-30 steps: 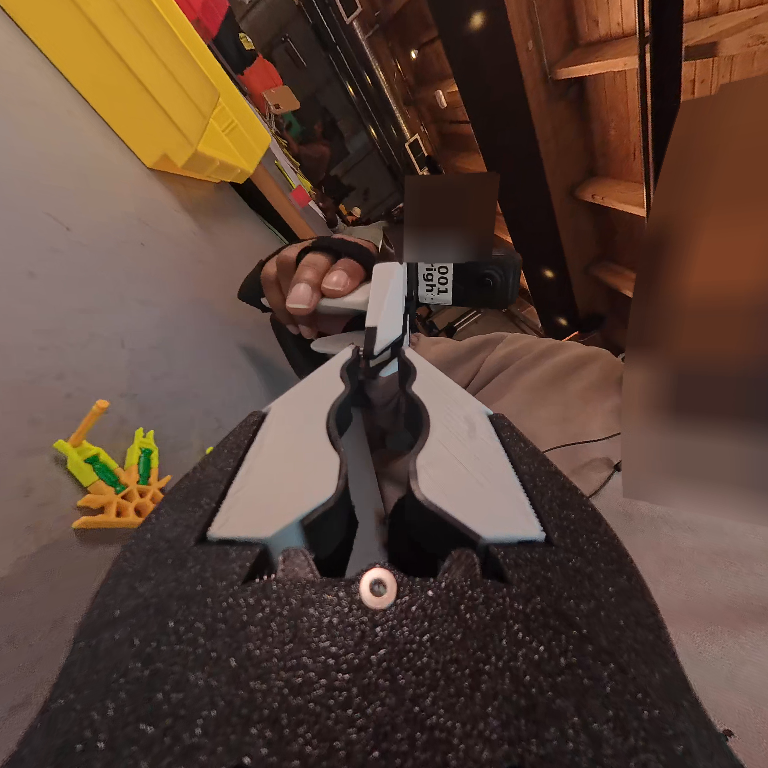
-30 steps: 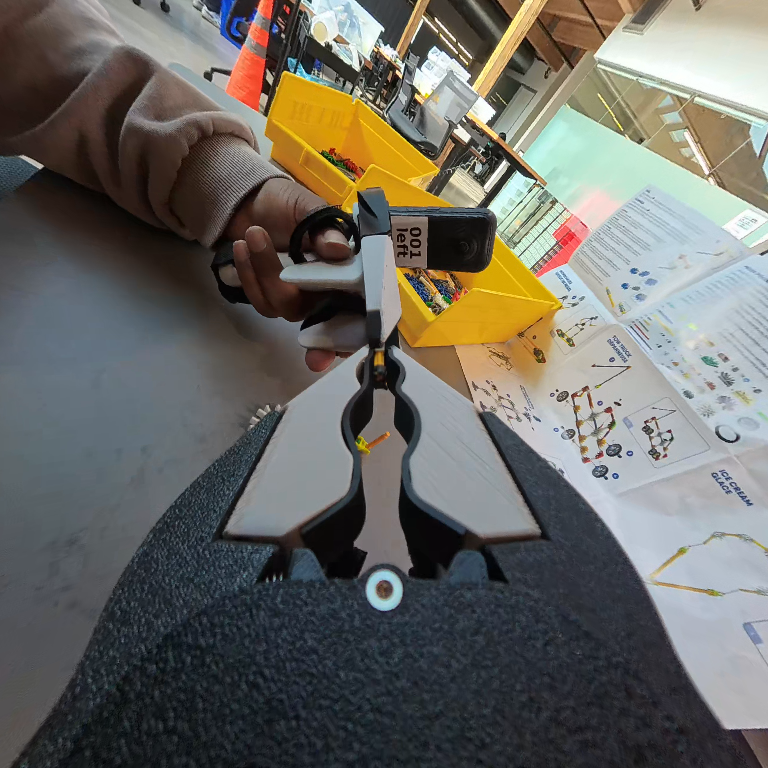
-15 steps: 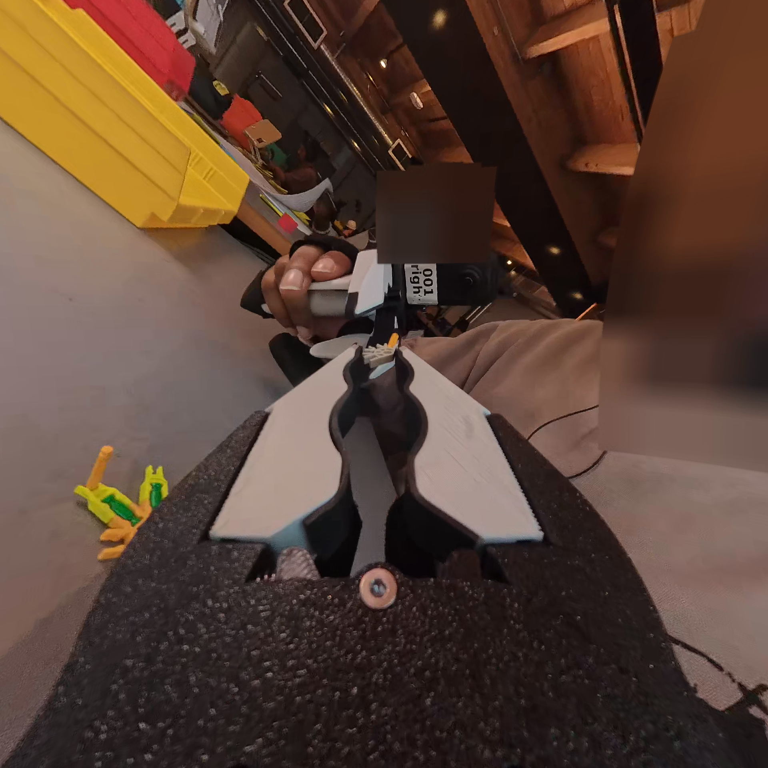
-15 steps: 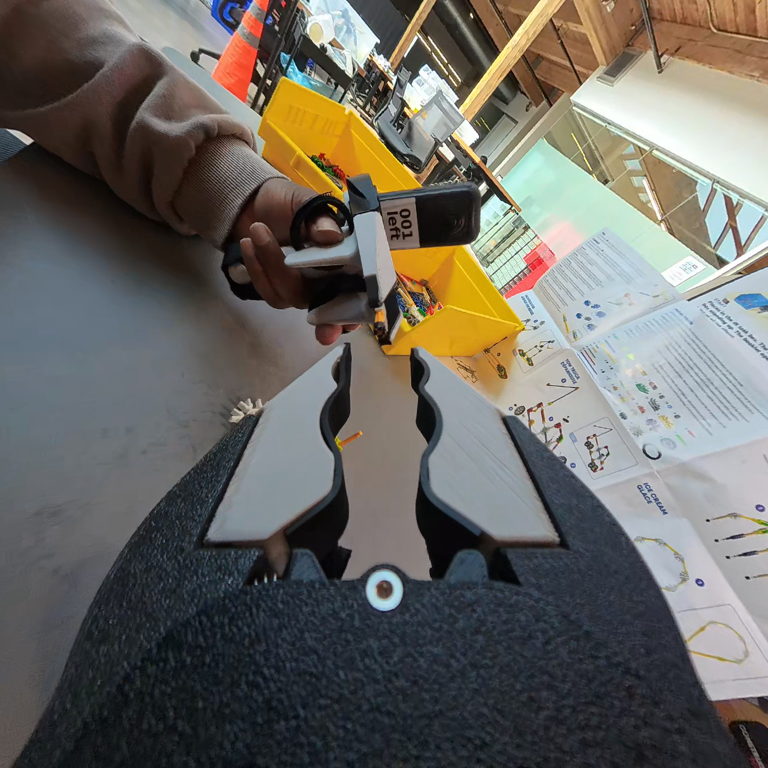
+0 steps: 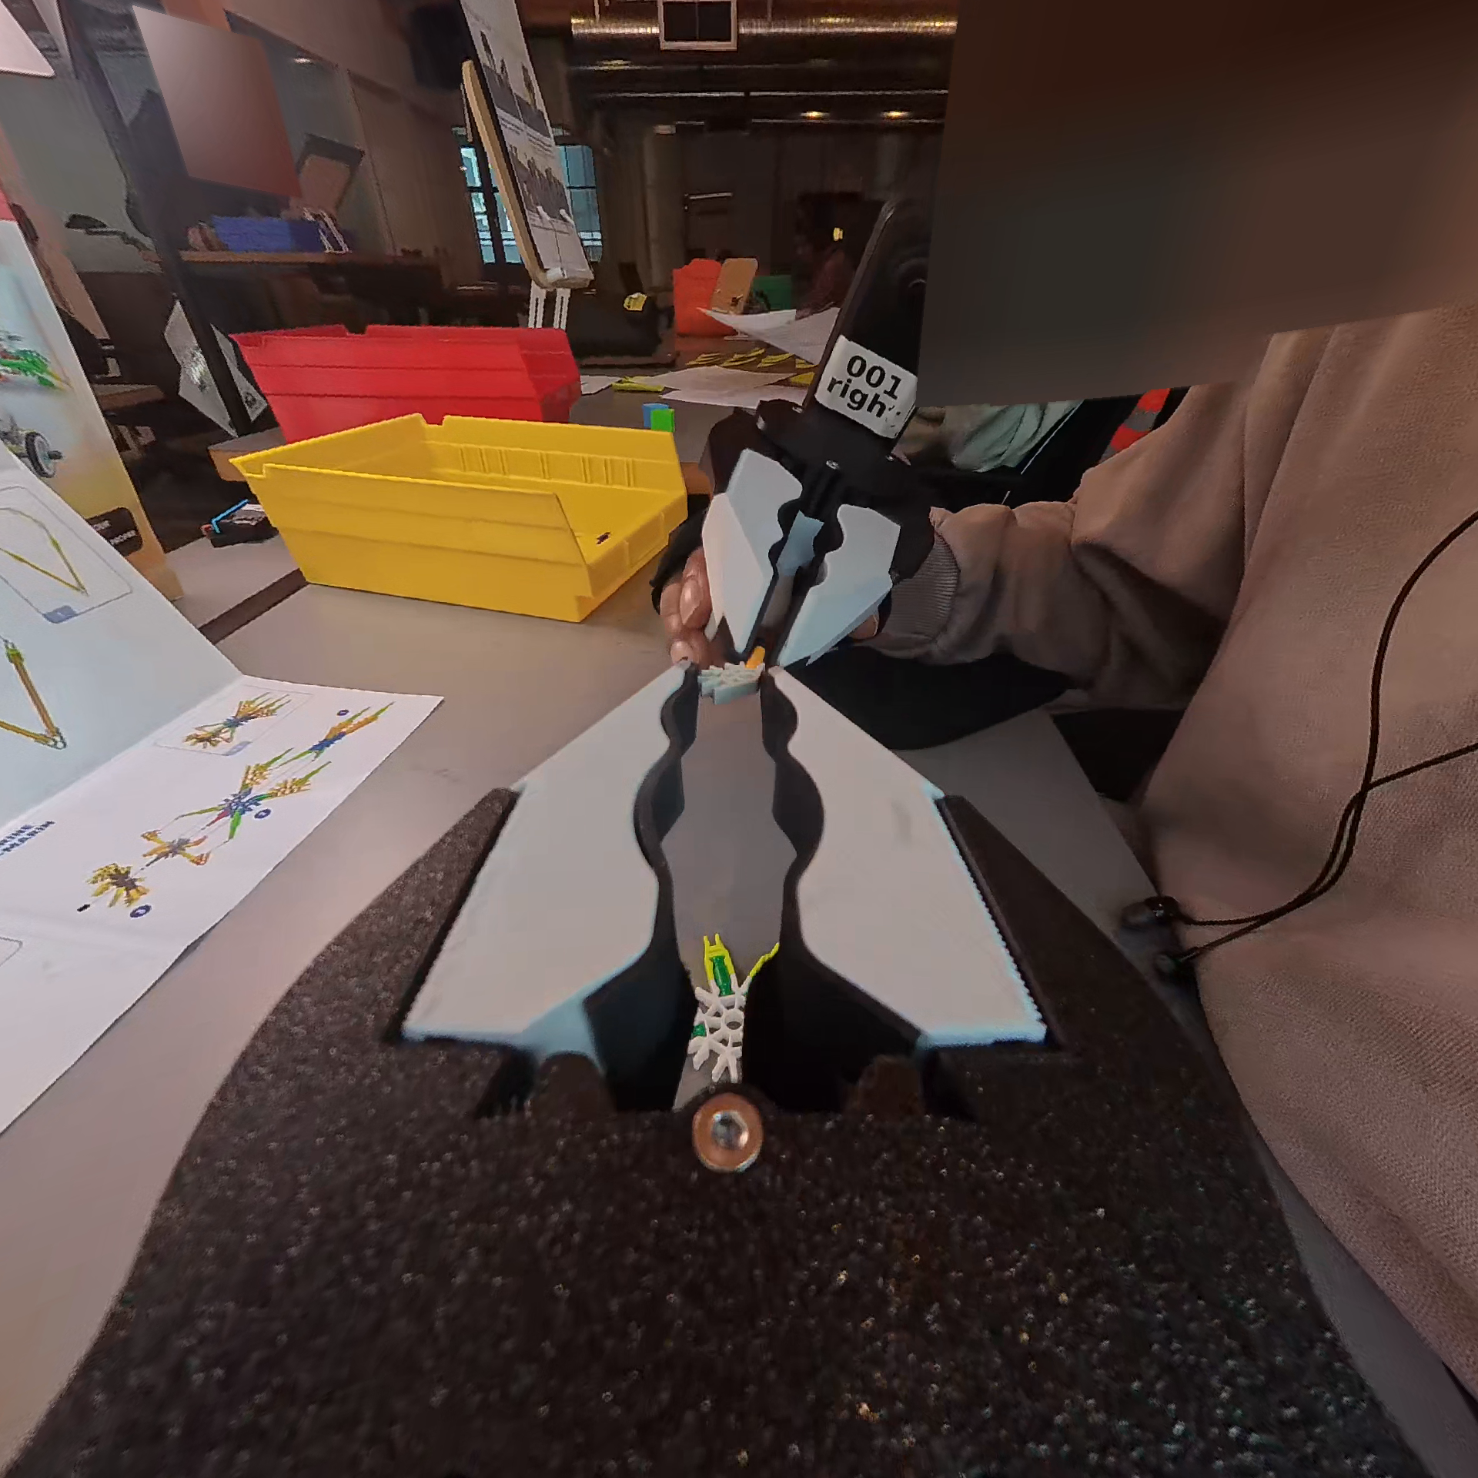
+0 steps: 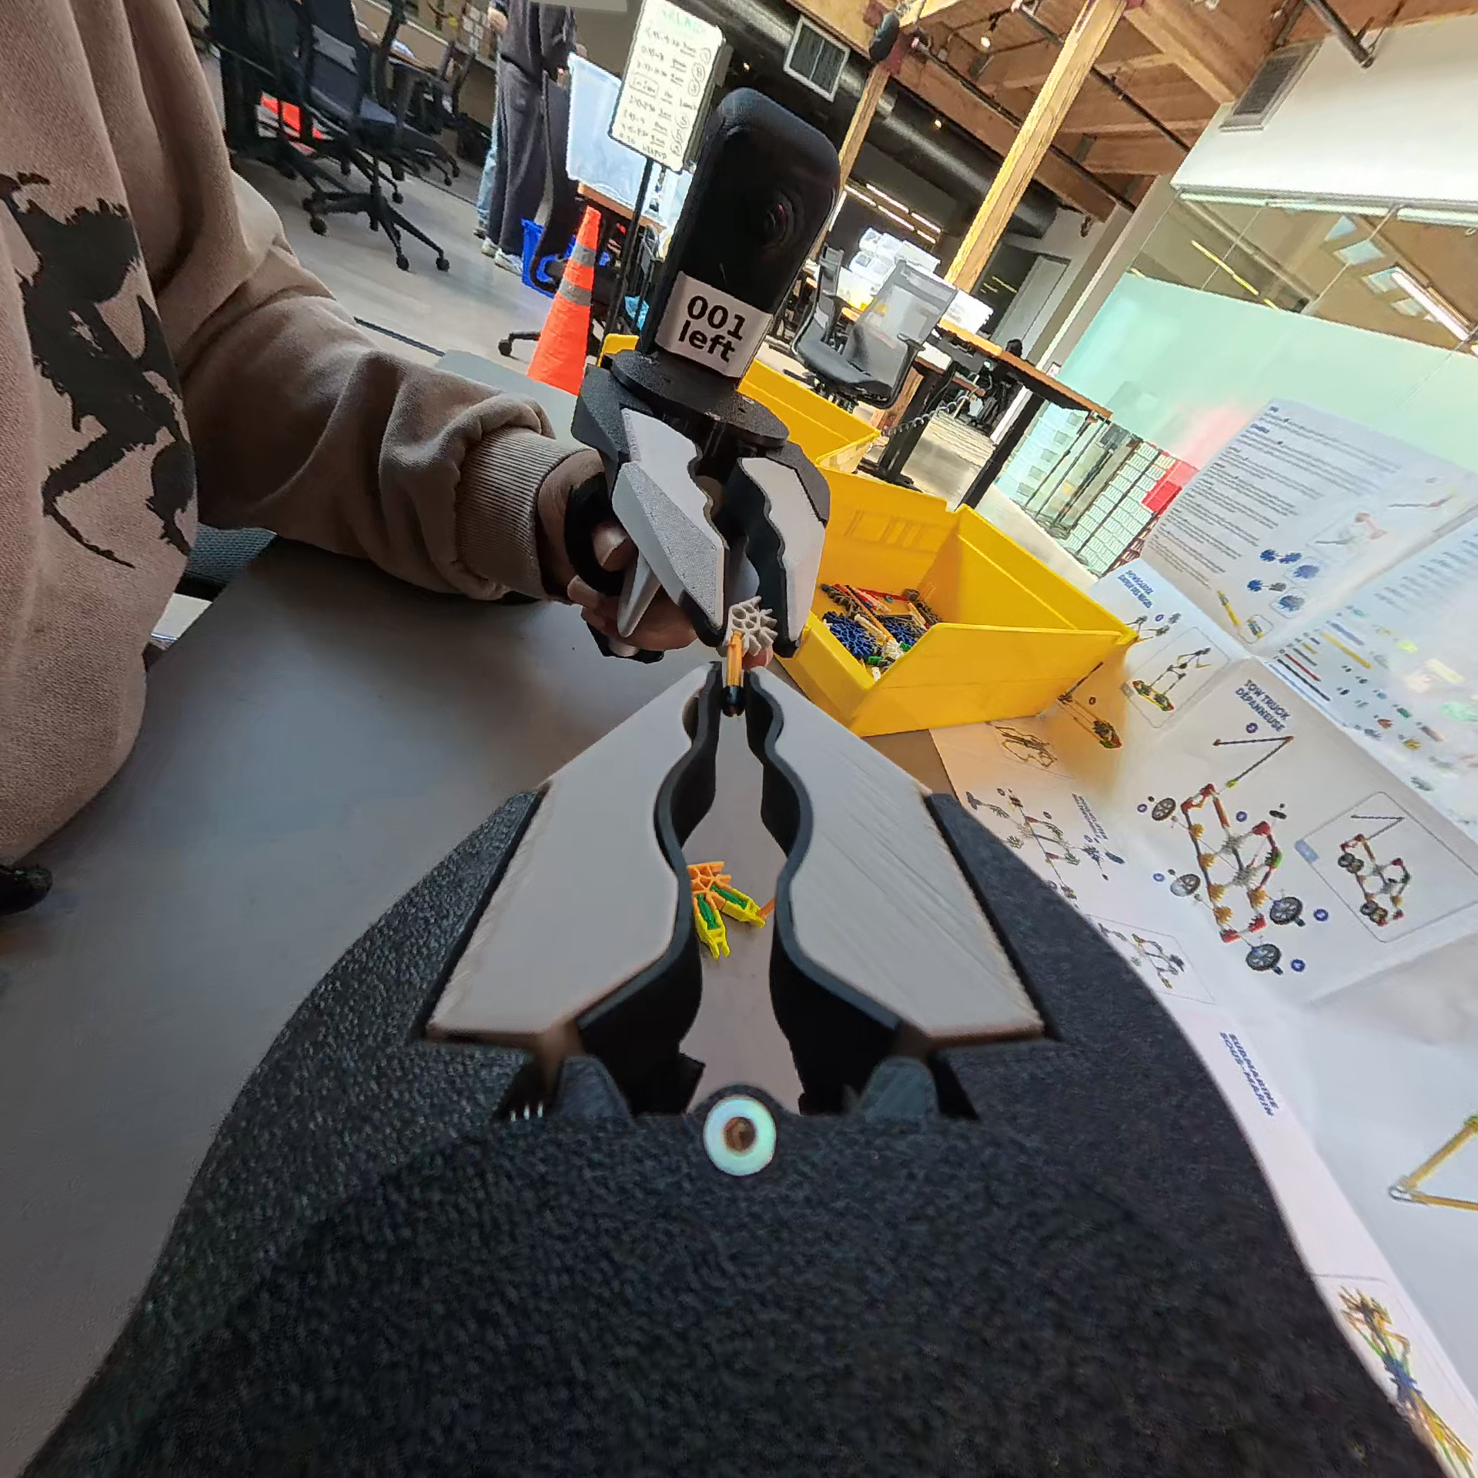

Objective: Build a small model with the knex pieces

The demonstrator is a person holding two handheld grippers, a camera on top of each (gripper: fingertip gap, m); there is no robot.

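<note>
Here the left gripper (image 5: 729, 681) pinches a small white snowflake-shaped connector (image 5: 726, 684) at its fingertips, jaws drawn narrow around it. The right gripper (image 6: 732, 689) meets it tip to tip, its jaws nearly together on a short orange rod (image 6: 733, 657) whose far end touches the connector, seen in the right wrist view at (image 6: 752, 622). Both tools are raised above the grey table (image 5: 496, 680).

On the table under them lie a white connector with yellow-green pieces (image 5: 722, 1009) and an orange connector with yellow-green pieces (image 6: 717, 897), each visible through the gap between the fingers. An open yellow bin (image 5: 472, 500) sits at the far left in the left wrist view, well apart from the tips, and a red bin (image 5: 408, 376) lies beyond it. Another yellow bin of small parts (image 6: 960, 608) stands just right of the tips in the right wrist view. Printed instruction sheets (image 6: 1200, 840) cover the table's right side. A person's sleeve (image 6: 384, 472) borders the left side there.
</note>
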